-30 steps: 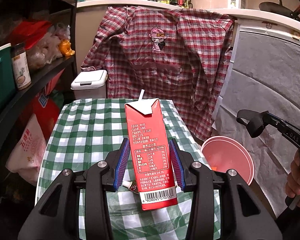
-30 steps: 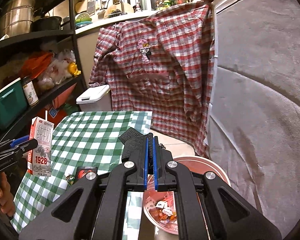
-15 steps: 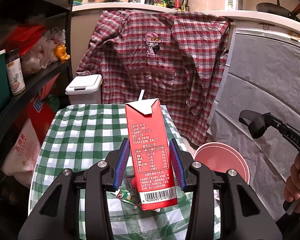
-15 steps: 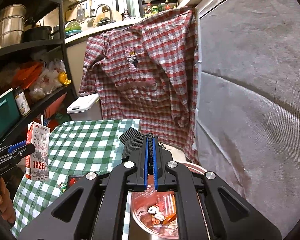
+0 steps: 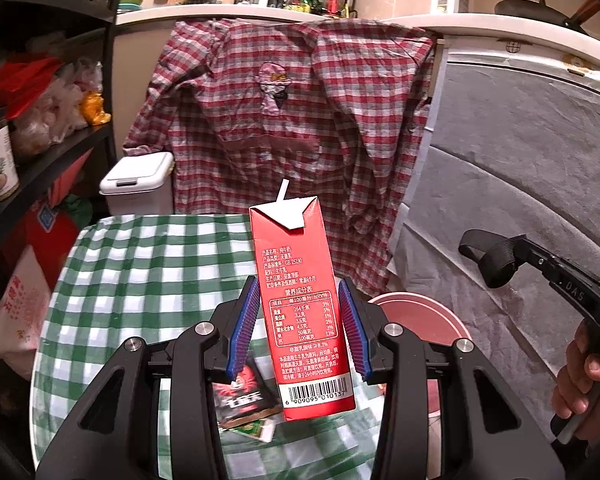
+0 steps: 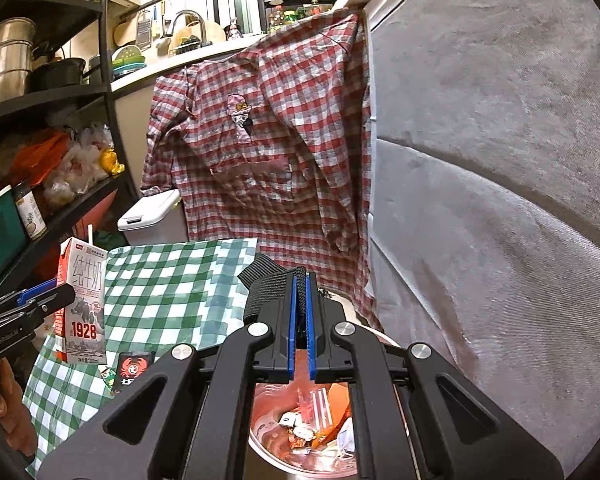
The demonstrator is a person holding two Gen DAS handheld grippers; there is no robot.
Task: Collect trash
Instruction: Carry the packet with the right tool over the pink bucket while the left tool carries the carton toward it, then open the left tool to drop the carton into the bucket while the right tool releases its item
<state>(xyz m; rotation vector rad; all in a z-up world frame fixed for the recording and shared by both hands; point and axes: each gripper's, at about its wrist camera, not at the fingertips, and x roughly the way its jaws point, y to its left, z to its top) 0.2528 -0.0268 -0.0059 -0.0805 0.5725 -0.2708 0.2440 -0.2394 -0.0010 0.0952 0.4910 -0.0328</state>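
Now the carton (image 5: 302, 304), clenched in the left gripper (image 5: 300, 326), sits nearer the pink bin (image 5: 440, 320) at right of frame than a second ago, so the drop looks close. The right gripper (image 6: 300, 326) hangs over the bin (image 6: 268, 420), pads pressed on a black strap (image 6: 266, 284). Two wrappers (image 5: 244, 400) remain low on the checked cloth (image 5: 148, 272). Behind hangs a plaid shirt (image 5: 292, 120); shelves stand at left.

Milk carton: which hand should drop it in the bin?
Left. The left gripper already holds the milk carton above the table, near the pink bin. The right gripper is shut on nothing.
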